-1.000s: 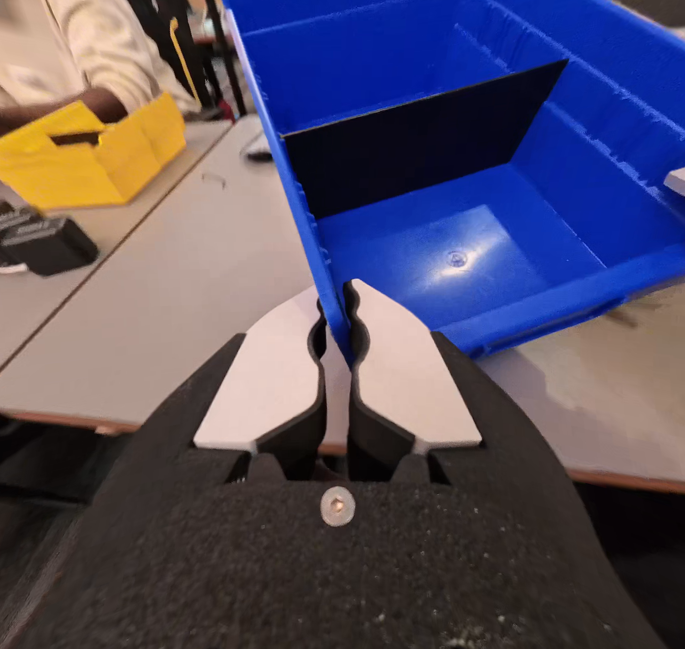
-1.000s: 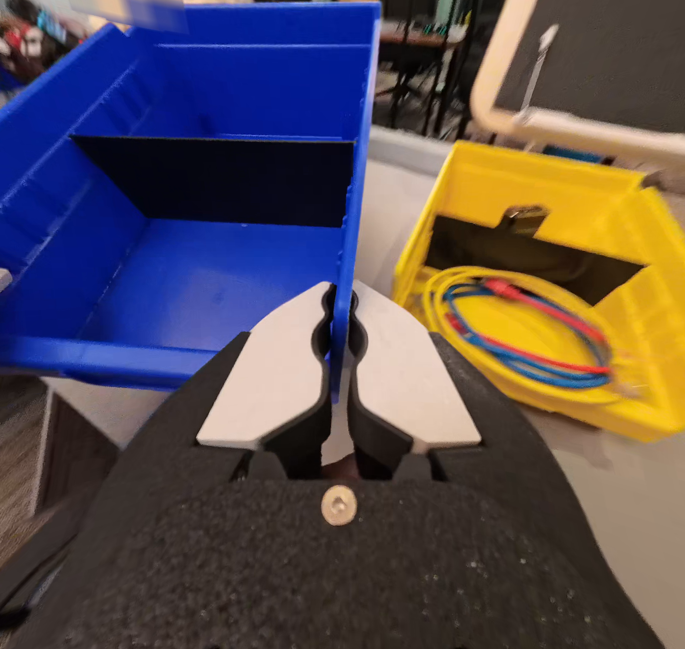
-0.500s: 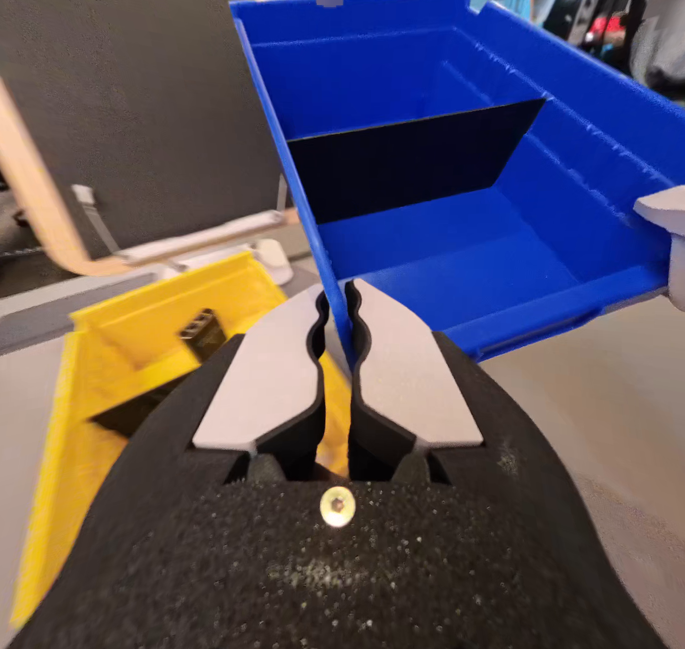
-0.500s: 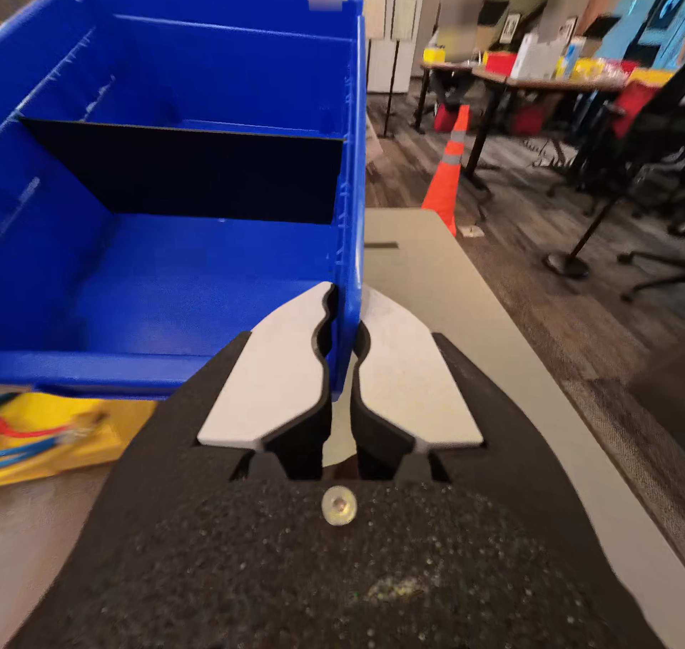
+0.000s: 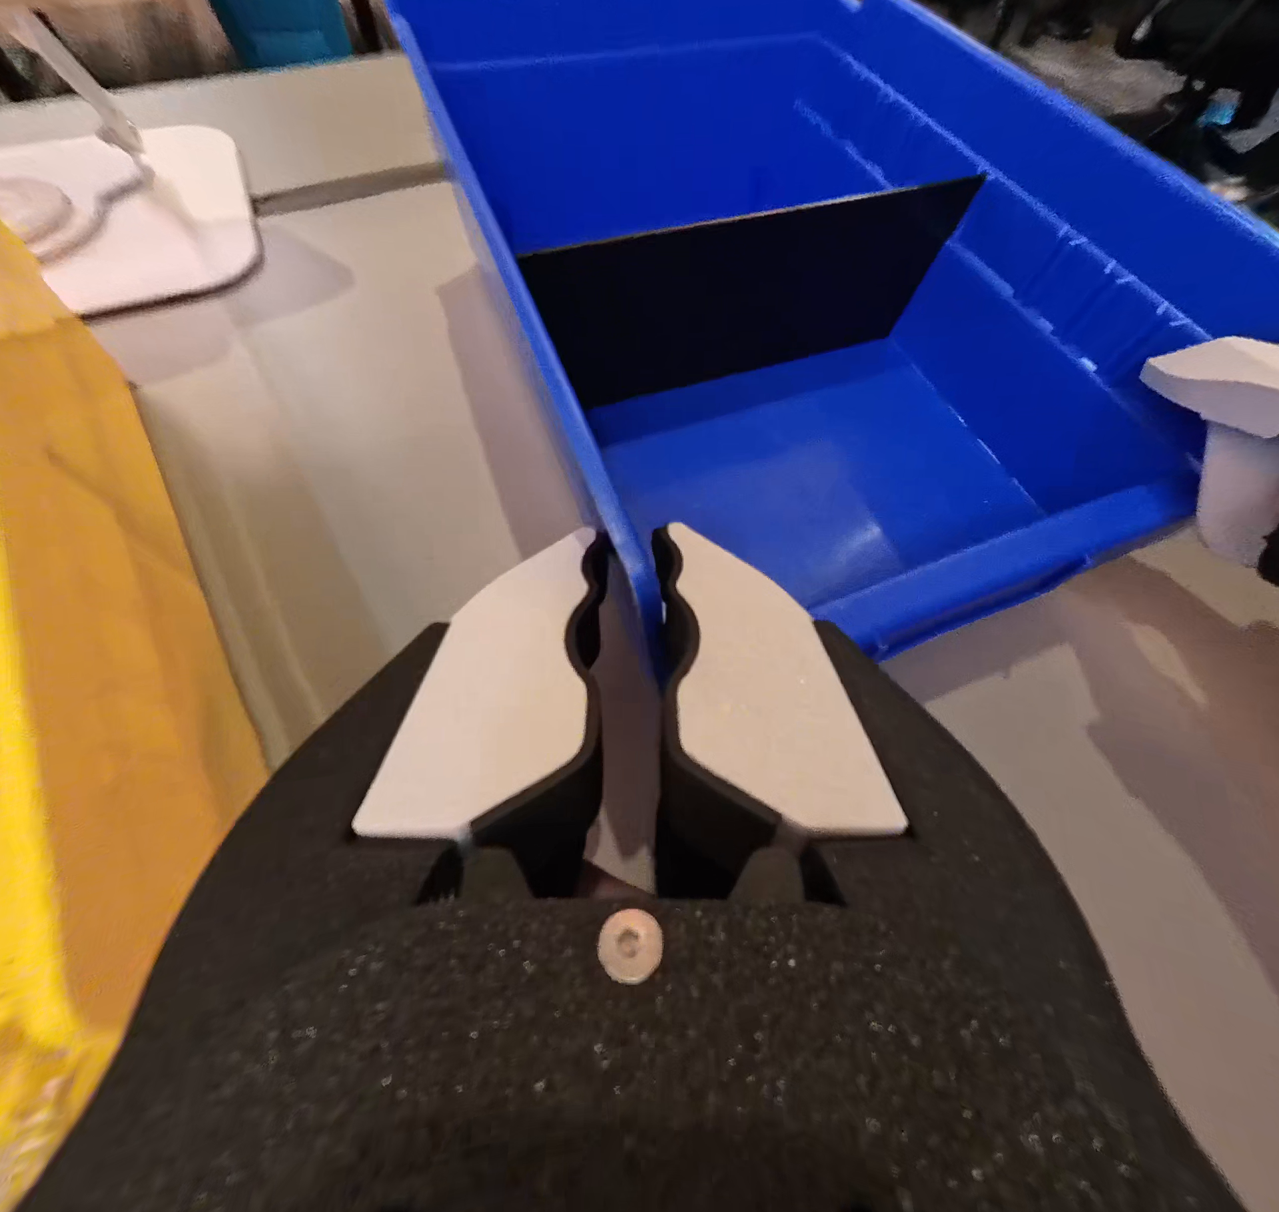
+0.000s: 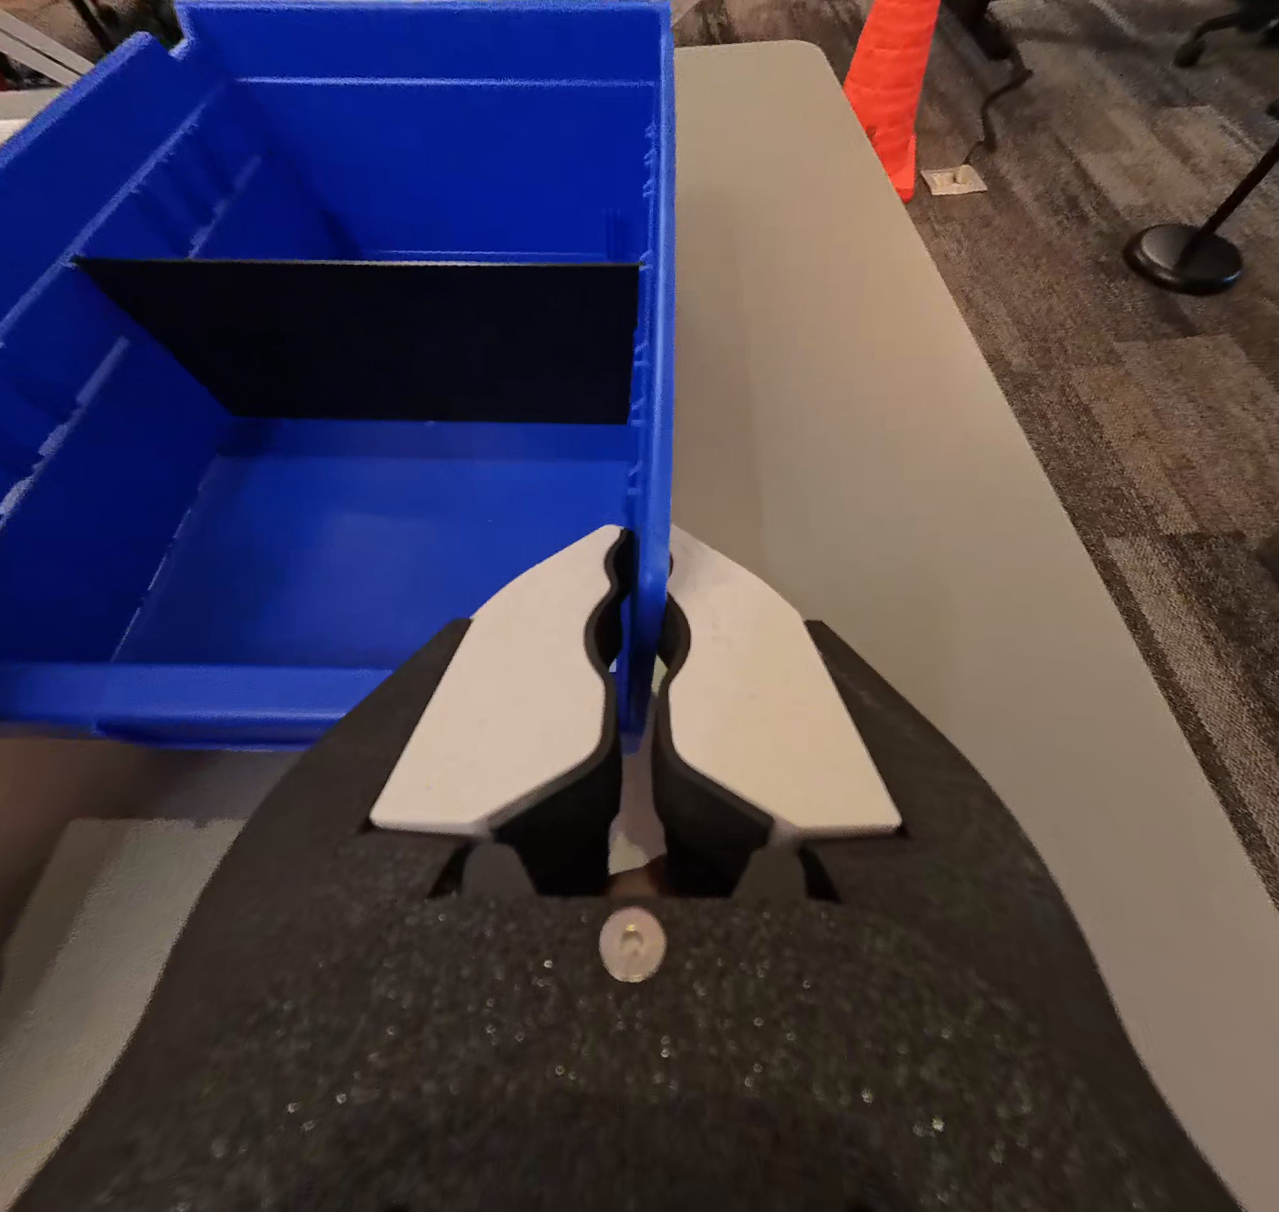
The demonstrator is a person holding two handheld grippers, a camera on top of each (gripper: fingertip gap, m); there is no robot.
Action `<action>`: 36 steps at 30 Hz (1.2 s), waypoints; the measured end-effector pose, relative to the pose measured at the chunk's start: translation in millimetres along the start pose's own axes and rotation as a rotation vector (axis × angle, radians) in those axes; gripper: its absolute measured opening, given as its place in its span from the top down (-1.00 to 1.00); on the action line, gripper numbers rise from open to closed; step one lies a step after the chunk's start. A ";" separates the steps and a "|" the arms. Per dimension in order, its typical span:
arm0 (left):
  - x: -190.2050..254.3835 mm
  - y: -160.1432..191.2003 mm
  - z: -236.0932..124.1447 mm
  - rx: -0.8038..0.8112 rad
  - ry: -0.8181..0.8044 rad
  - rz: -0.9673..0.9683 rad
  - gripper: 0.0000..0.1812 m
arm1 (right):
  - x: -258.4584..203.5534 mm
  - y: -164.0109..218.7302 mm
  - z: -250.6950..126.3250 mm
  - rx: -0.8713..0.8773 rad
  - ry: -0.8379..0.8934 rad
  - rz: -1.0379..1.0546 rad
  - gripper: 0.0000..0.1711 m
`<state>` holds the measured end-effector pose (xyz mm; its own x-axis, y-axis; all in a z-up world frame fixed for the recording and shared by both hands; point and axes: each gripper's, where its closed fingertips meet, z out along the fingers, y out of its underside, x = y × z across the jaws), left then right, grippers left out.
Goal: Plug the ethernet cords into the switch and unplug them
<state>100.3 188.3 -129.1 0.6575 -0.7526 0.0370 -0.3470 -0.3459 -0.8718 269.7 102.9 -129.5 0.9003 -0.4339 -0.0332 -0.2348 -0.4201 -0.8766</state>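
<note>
An empty blue bin (image 5: 796, 487) with a black divider (image 5: 733, 293) across its middle sits over a grey table. My left gripper (image 5: 631, 542) is shut on the bin's left wall near the front corner. My right gripper (image 6: 647, 542) is shut on the bin's right wall (image 6: 654, 348) near its front corner; its fingers (image 5: 1225, 411) also show at the right edge of the left wrist view. The bin (image 6: 311, 521) holds nothing. No ethernet cords or switch are in view.
A yellow bin (image 5: 62, 625) fills the left edge of the left wrist view. A white stand base (image 5: 138, 224) lies at the table's far left. The grey table (image 6: 865, 487) ends at right; beyond it are floor, an orange cone (image 6: 893, 65) and a black pole base (image 6: 1183, 258). Across from one pair of fingers to the other is roughly 20 cm.
Both grippers have swung the blue bin around while holding it. The yellow bin has passed from the right wrist view to the left edge of the left wrist view.
</note>
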 end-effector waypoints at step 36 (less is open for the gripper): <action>-249.0 83.3 -149.9 -0.062 0.002 -0.067 0.73 | -308.6 24.5 -24.0 0.001 -0.350 -0.125 0.64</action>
<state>-192.6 262.9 -137.7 0.6797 -0.7273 0.0953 -0.3427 -0.4296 -0.8355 -22.7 207.3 -129.2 0.9929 -0.0803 -0.0879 -0.1149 -0.4517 -0.8847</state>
